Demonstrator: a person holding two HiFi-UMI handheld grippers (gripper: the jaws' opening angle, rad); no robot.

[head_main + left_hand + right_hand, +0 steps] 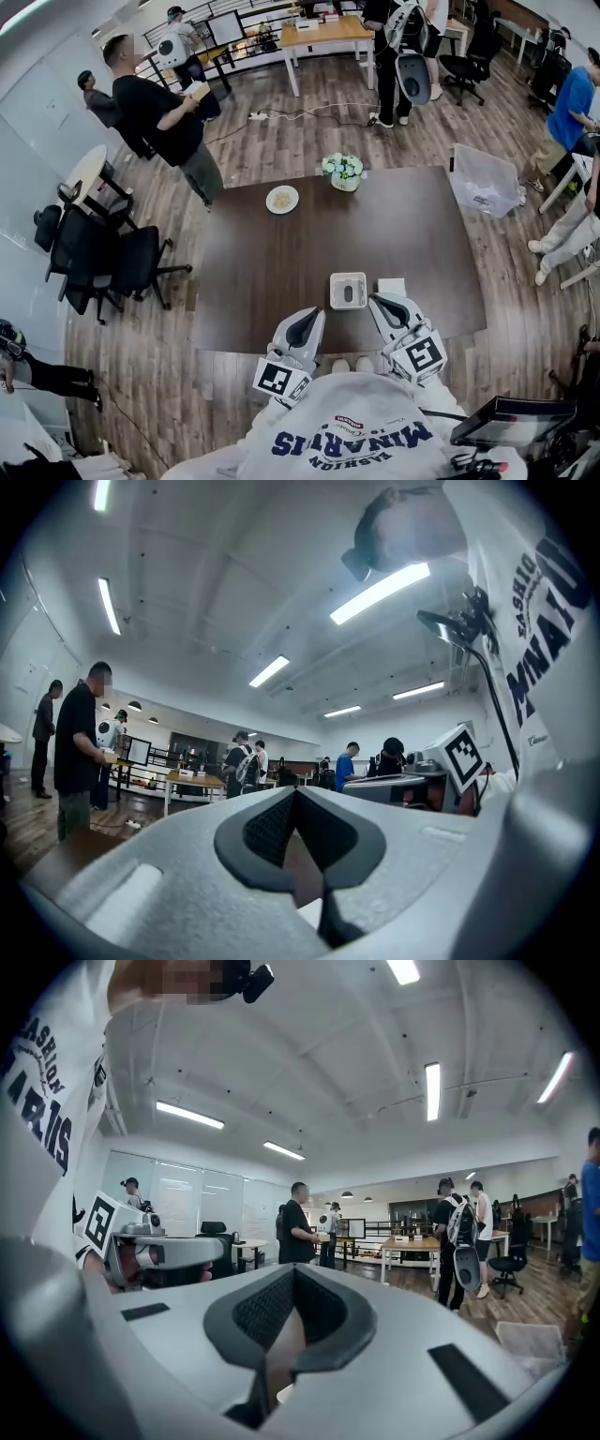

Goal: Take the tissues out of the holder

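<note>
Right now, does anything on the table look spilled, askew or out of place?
Nothing stands out. The tissue holder sits square near the table edge, a flat white sheet beside it. The plate lies flat and the flower pot stands upright at the far side. The left tongs and right tongs are shut, empty.

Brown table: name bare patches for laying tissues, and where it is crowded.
Free: the middle of the dark brown table, between the round white plate and the square white tissue holder, and its left half. Crowded: the near edge, with holder, a white sheet, left gripper and right gripper.
</note>
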